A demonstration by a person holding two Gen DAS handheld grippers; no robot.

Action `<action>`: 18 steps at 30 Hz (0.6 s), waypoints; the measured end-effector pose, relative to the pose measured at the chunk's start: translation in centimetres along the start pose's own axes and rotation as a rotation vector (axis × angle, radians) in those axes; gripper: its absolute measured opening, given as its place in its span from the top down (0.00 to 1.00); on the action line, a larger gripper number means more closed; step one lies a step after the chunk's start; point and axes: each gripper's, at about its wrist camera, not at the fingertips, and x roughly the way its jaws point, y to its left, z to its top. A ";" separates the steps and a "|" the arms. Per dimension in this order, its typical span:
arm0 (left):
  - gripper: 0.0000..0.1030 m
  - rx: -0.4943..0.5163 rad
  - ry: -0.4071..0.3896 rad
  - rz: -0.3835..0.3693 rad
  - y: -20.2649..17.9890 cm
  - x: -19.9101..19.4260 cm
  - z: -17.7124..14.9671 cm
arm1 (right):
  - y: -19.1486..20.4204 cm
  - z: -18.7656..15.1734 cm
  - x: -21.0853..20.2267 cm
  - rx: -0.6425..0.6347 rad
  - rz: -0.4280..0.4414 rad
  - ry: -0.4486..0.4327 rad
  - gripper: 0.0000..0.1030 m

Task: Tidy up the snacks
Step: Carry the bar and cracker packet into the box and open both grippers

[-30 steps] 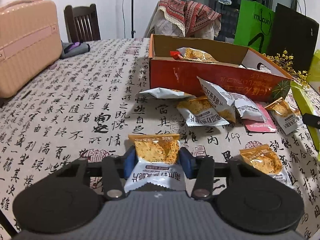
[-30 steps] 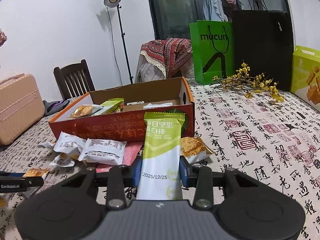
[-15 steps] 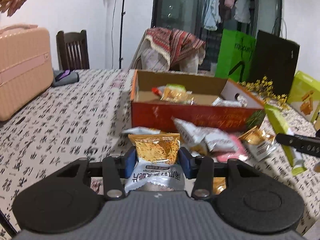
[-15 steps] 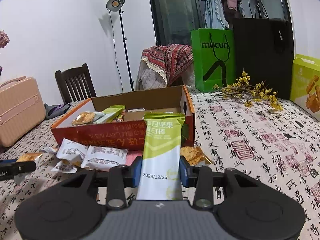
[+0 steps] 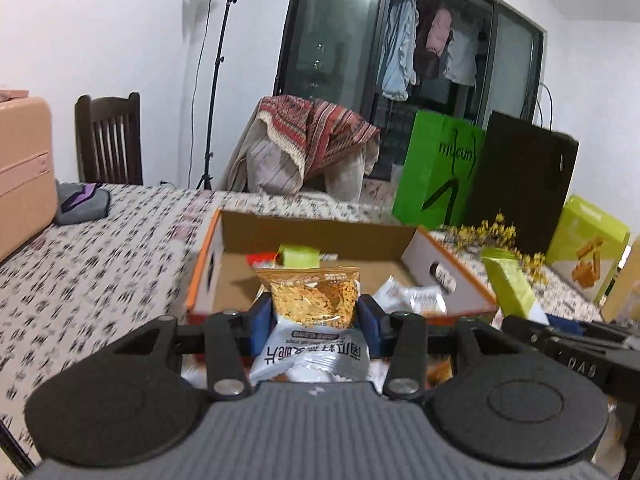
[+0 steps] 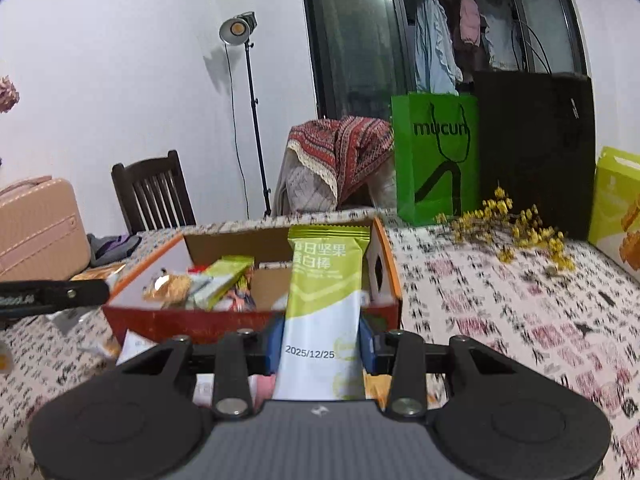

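My left gripper (image 5: 313,320) is shut on an orange and white crisp packet (image 5: 312,308) and holds it in front of the near wall of the open orange cardboard box (image 5: 208,264). My right gripper (image 6: 320,340) is shut on a green and white nut bar (image 6: 324,300), held upright in front of the same box (image 6: 384,256). Several snacks lie inside the box, among them a green bar (image 6: 224,276). The right gripper with its bar (image 5: 508,284) shows at the right in the left wrist view.
The table has a calligraphy-print cloth (image 6: 500,304). A green paper bag (image 6: 436,160), a black bag (image 6: 532,148), yellow flowers (image 6: 516,224) and a light green box (image 6: 616,208) stand behind right. A pink case (image 5: 24,172) and a chair (image 5: 108,140) are at the left.
Both grippers have risen and moved towards the box with their snacks still held. The box now fills the middle of both views.
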 end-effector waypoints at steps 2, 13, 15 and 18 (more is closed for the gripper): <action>0.55 -0.008 -0.004 -0.008 -0.4 0.9 0.9 | 0.2 0.9 0.5 -0.004 0.001 -0.012 0.64; 0.55 -0.062 -0.017 -0.029 -1.2 5.6 4.9 | 0.5 5.9 5.7 0.007 0.014 -0.035 0.64; 0.55 -0.074 -0.016 -0.026 -1.2 6.6 5.4 | 0.5 6.5 6.8 0.011 0.013 -0.031 0.64; 0.55 -0.106 -0.008 -0.021 -0.8 8.5 6.0 | 0.6 6.8 8.6 0.015 0.008 -0.025 0.64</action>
